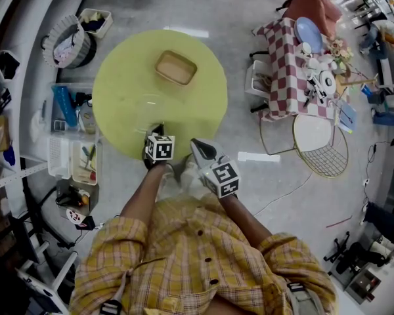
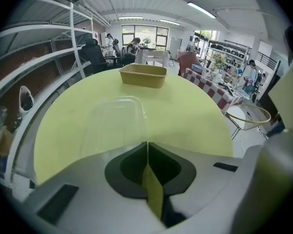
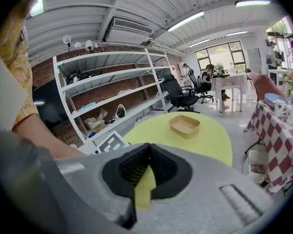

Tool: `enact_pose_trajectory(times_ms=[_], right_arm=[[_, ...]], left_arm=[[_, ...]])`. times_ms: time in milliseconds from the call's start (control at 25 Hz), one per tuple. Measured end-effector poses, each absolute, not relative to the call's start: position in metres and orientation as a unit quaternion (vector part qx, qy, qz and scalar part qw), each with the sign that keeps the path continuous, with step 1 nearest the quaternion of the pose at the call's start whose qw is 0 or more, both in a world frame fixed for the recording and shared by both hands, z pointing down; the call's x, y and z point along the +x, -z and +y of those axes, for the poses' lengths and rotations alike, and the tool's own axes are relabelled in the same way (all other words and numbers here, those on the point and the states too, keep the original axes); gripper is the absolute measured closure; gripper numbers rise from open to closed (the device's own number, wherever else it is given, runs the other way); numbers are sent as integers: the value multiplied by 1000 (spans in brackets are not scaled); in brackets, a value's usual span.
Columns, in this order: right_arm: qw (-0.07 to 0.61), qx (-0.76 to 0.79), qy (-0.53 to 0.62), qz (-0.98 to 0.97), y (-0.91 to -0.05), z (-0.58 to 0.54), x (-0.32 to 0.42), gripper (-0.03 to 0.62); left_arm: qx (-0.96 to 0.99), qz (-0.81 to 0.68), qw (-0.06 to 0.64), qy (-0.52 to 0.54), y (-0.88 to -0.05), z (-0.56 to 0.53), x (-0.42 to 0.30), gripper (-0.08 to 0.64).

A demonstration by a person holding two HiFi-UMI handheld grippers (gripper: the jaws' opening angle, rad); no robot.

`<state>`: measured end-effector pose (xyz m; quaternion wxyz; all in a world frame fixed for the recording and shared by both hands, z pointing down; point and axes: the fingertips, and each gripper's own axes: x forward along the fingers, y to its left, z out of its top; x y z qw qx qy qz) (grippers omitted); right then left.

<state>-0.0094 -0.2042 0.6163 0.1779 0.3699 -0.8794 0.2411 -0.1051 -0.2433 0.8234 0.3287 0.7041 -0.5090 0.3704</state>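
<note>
head view: left gripper (image 1: pixel 156 130) over near edge of yellow table (image 1: pixel 118 77), right gripper (image 1: pixel 197 143) just off that edge.
left gripper view: jaws pressed together; clear lid (image 2: pixel 115 116) mid-table, tan tray (image 2: pixel 143 75) at far side.
right gripper view: jaws together too.

My head camera looks steeply down; both gripper cameras look low across the same yellow bench (image 1: pixel 125 104), close.

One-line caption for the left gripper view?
The left gripper, fingers shut, faces a clear lid and tan tray on a round yellow table.
</note>
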Motion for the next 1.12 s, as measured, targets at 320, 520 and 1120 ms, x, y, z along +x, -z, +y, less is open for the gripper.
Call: enact_pose_trajectory(times_ms=[320, 520, 1120], right_arm=[[174, 375, -236, -880, -613, -200, -4, 595], [171, 373, -235, -881, -611, -195, -8, 595], [143, 381, -217, -887, -587, -184, -12, 595]], left_arm=[[703, -523, 333, -347, -812, -243, -107, 552], [707, -527, 328, -340, -798, -241, -111, 552], [720, -535, 307, -317, -760, -223, -115, 552]])
